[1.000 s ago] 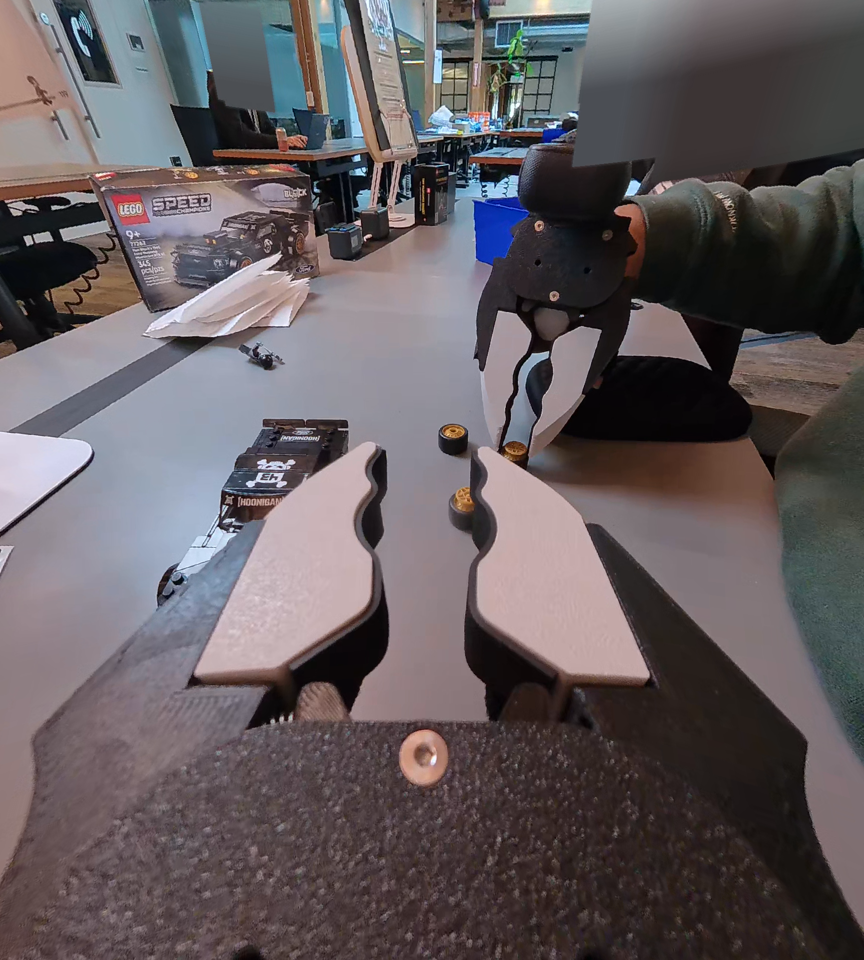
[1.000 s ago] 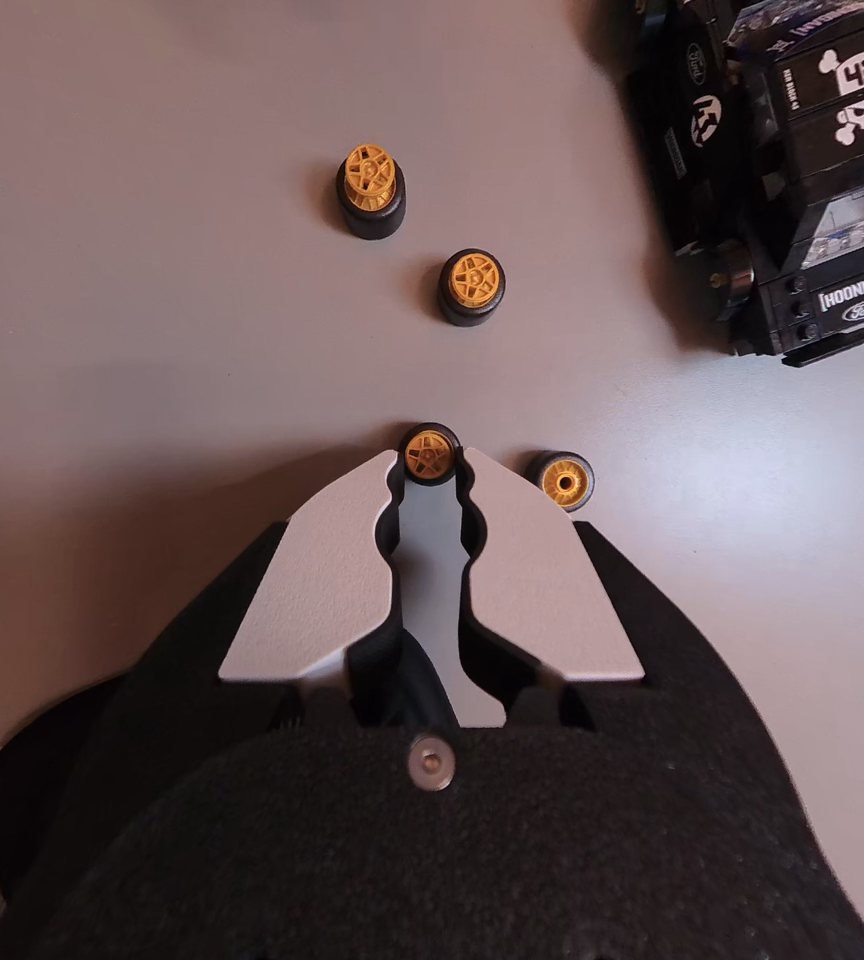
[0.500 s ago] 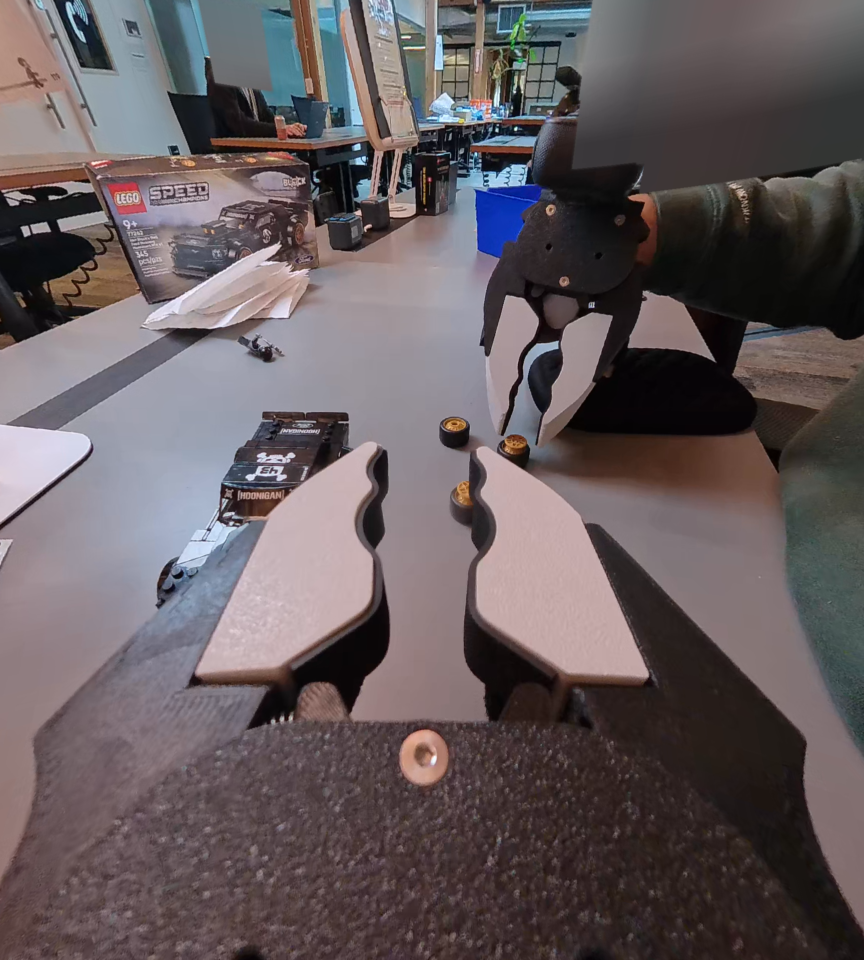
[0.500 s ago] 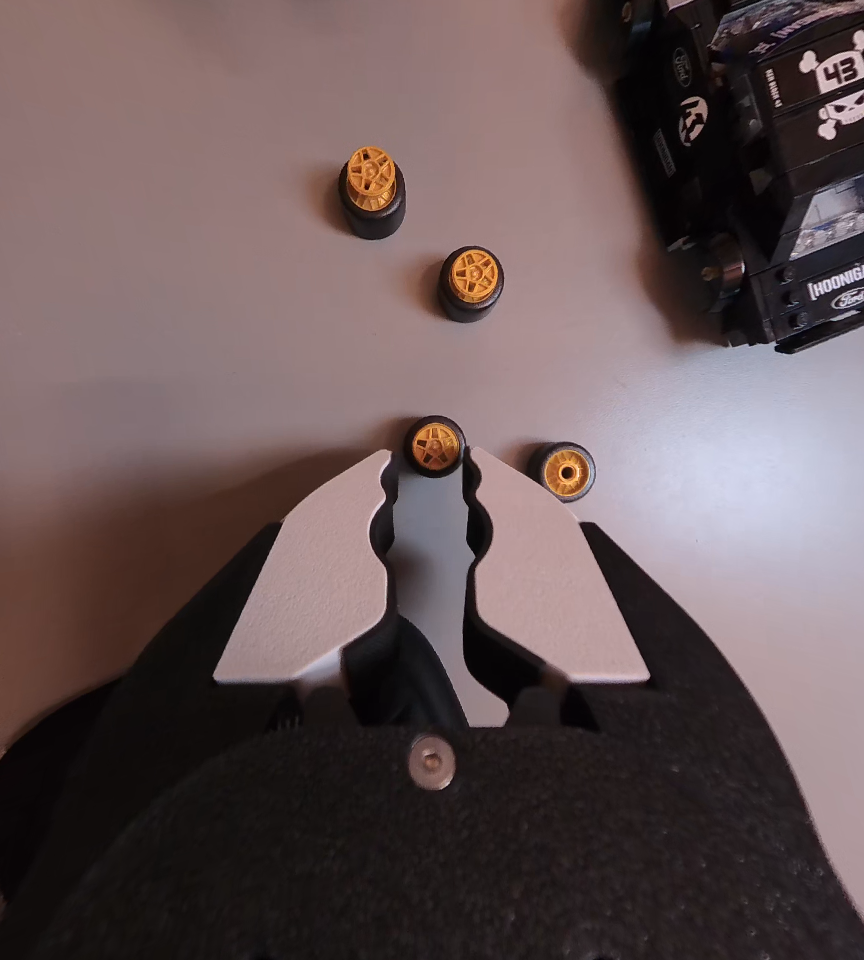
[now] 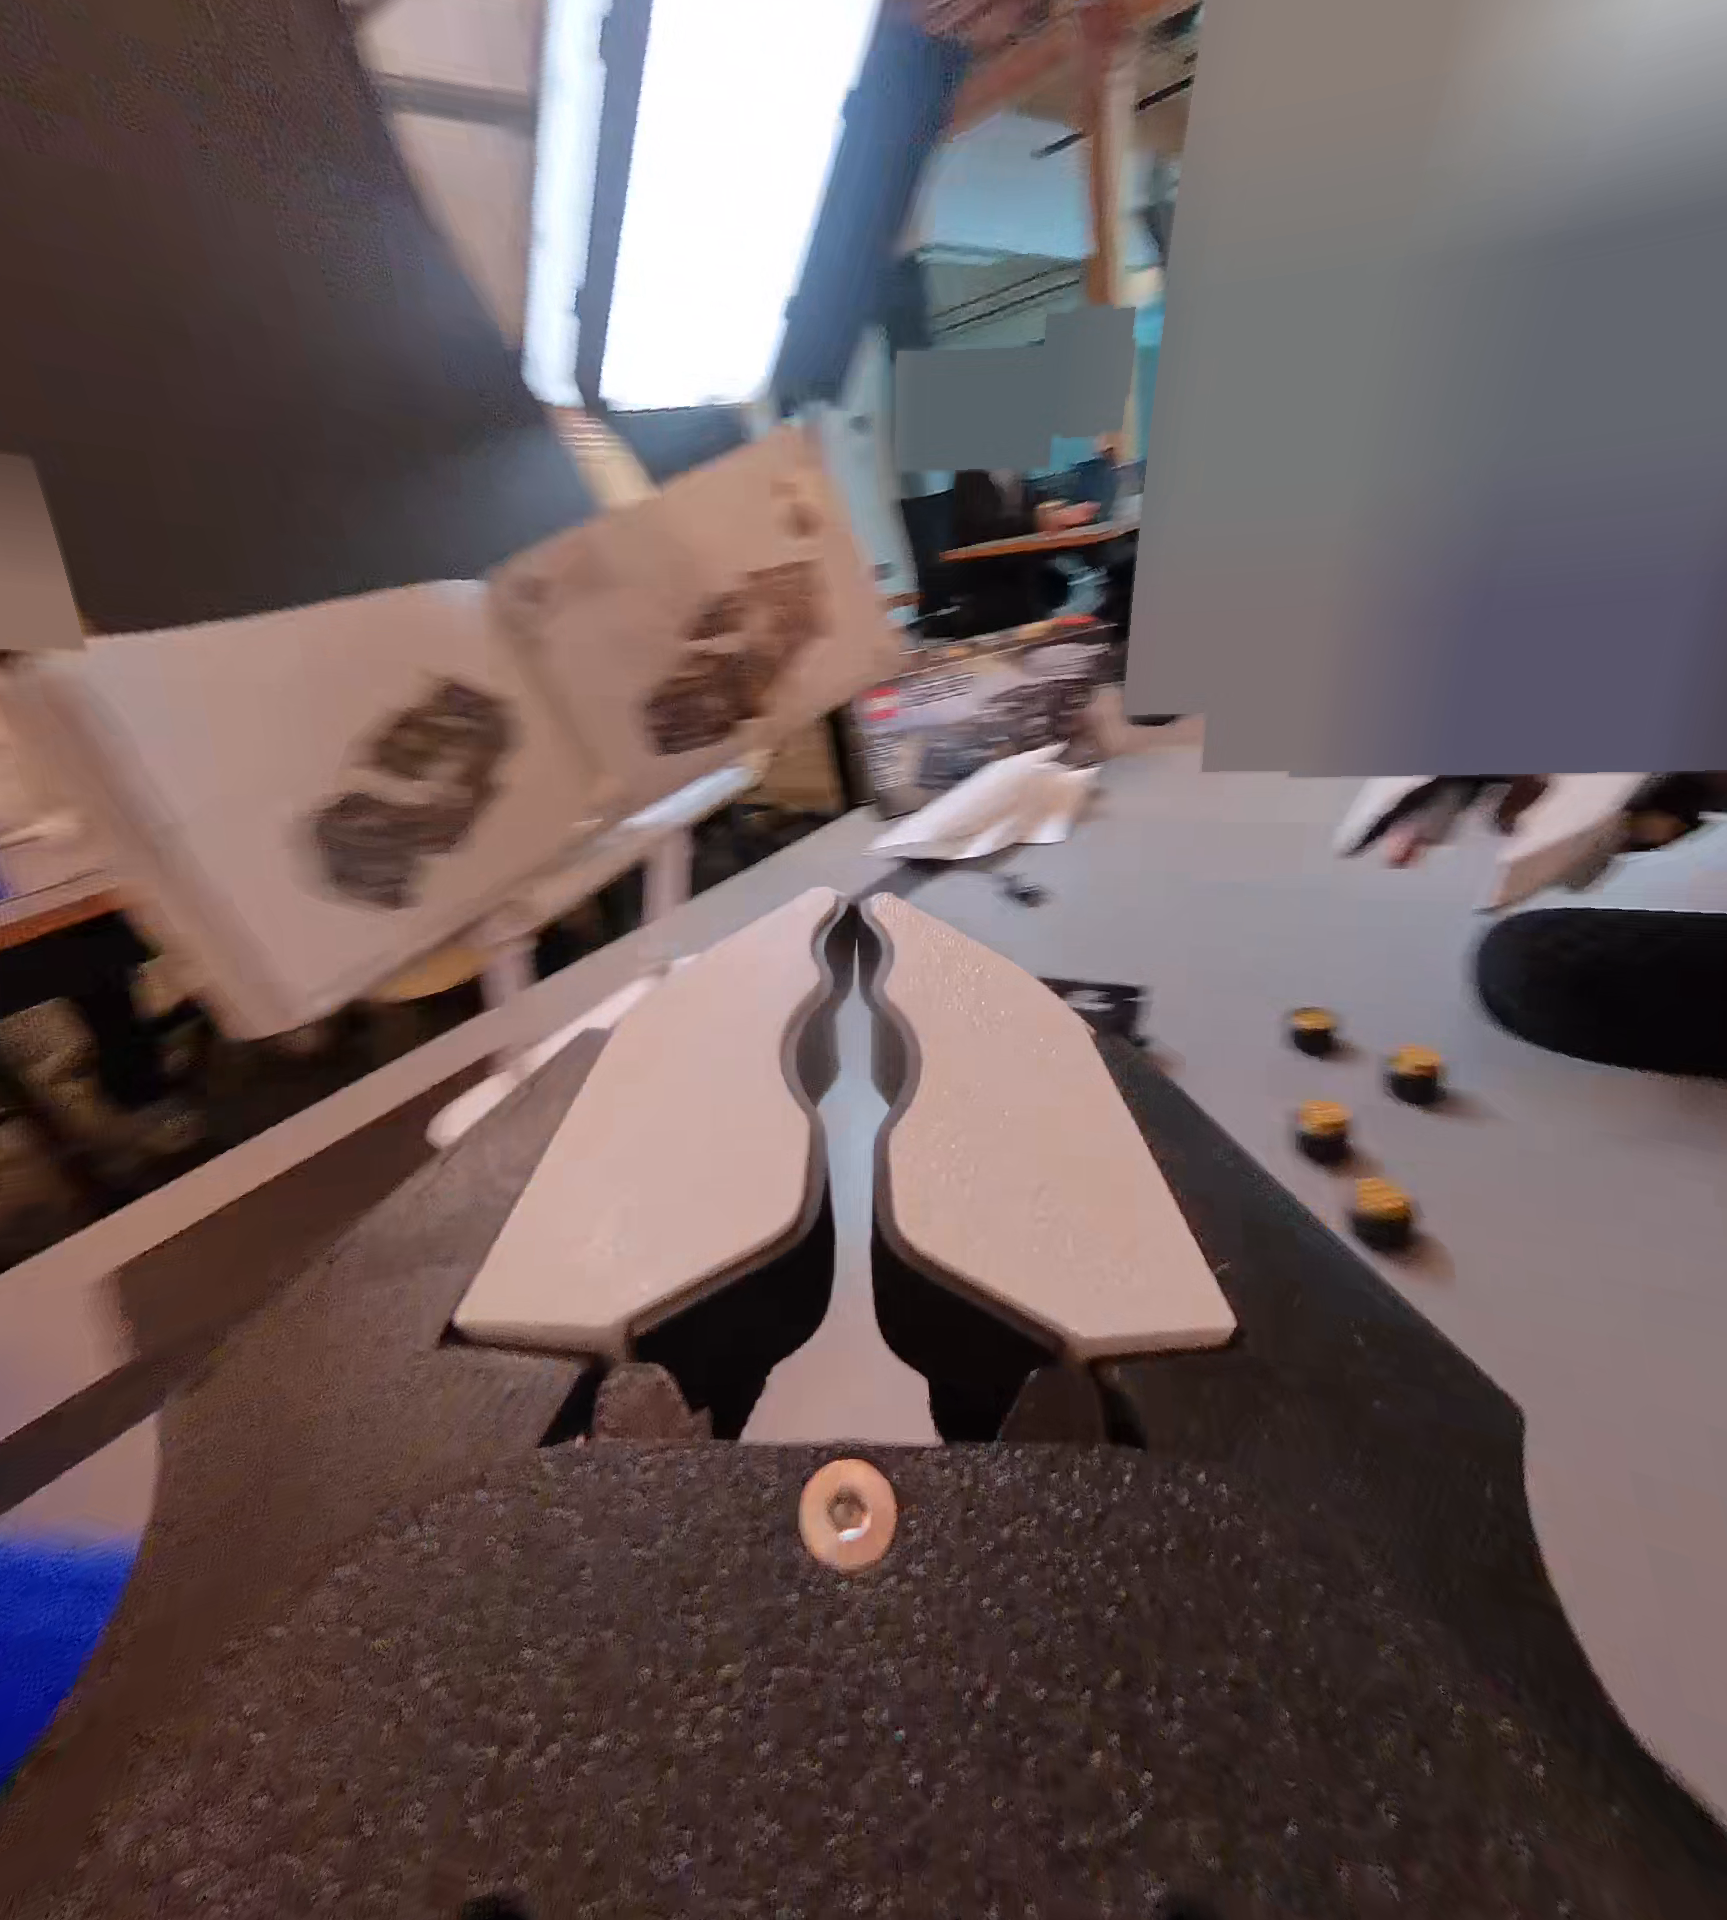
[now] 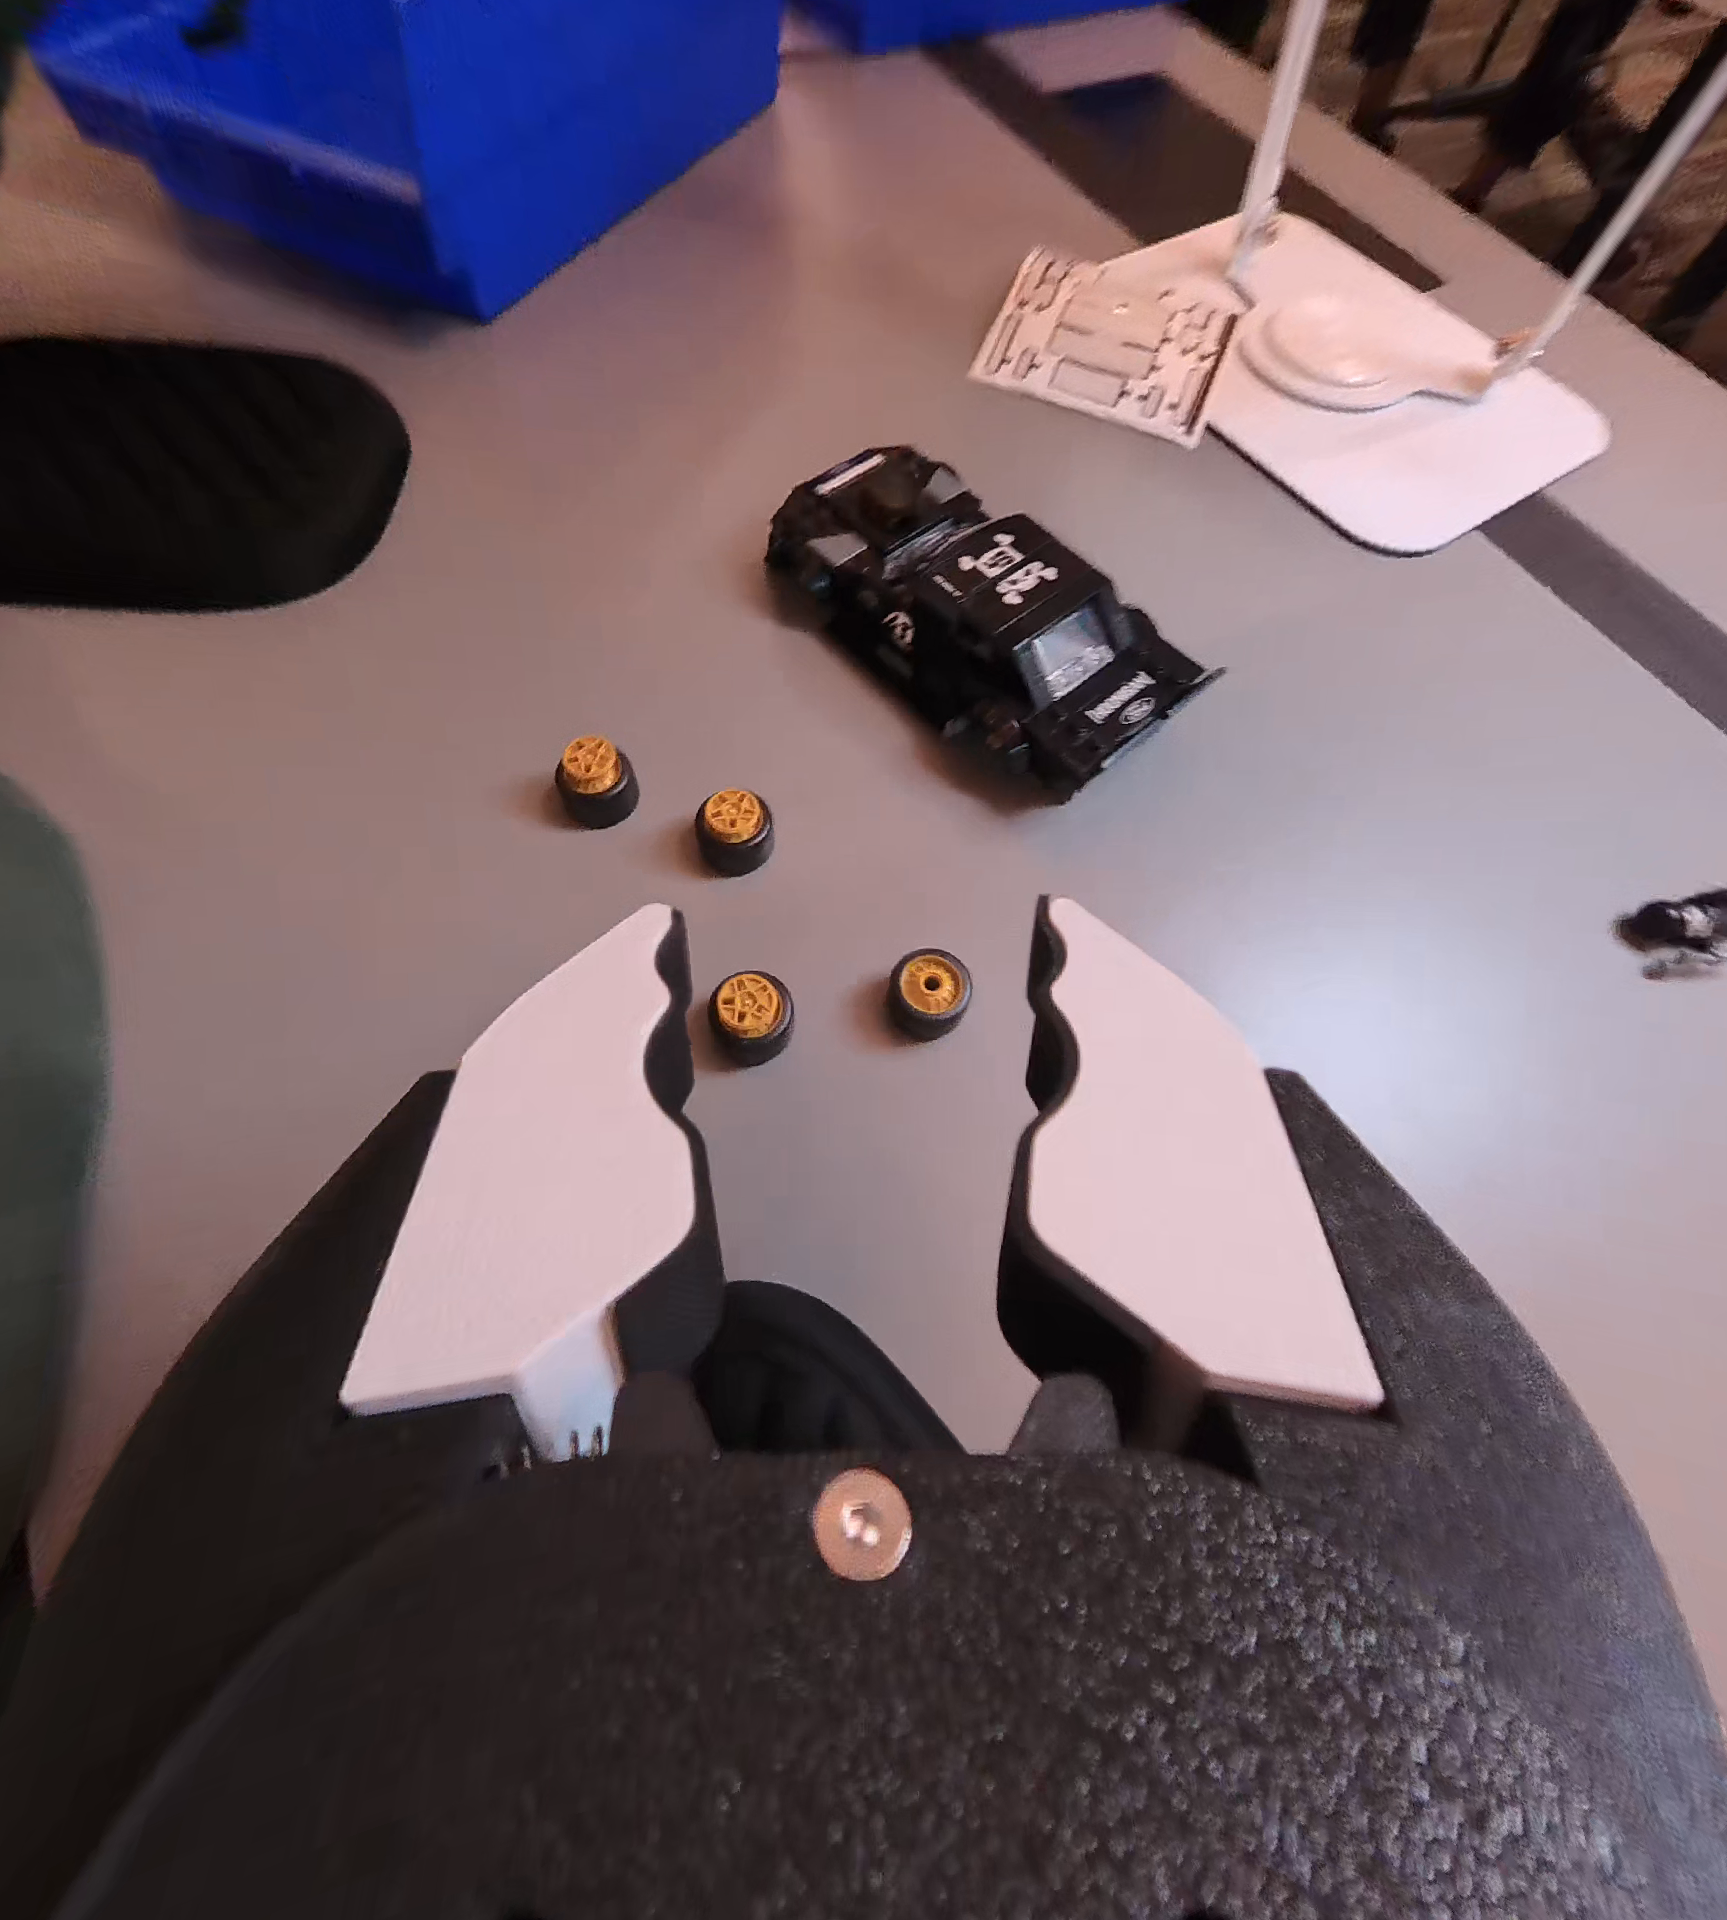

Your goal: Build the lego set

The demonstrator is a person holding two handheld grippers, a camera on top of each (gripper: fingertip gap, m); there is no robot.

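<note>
A black lego car [image 6: 994,613] without wheels lies on the grey table [image 6: 1254,935]. Four gold-hubbed black wheels lie loose near it: two farther off [image 6: 594,774] [image 6: 734,826] and two nearer [image 6: 750,1013] [image 6: 928,989]. My right gripper [image 6: 856,920] is wide open above the table. The two nearer wheels show between its fingers, and neither pad touches them. My left gripper [image 5: 851,920] is shut with nothing between its pads, and it is raised and turned to the left. The wheels [image 5: 1321,1127] show at its right, and its view is blurred.
A blue bin [image 6: 423,125] stands at the back left and a black pad [image 6: 132,468] lies left. A sticker sheet [image 6: 1098,343] and a white stand base [image 6: 1410,416] are behind the car. A small black piece [image 6: 1700,920] lies right. The set's box [image 5: 984,717] and white paper [image 5: 984,810] are farther off. The black lego car [image 6: 994,613] lies some 15 centimetres from my right tips, 30 centimetres from my left tips.
My right gripper let go of the wheel it had pinched, opened wide and pulled up and back. My left gripper closed on air and swung to the left.
</note>
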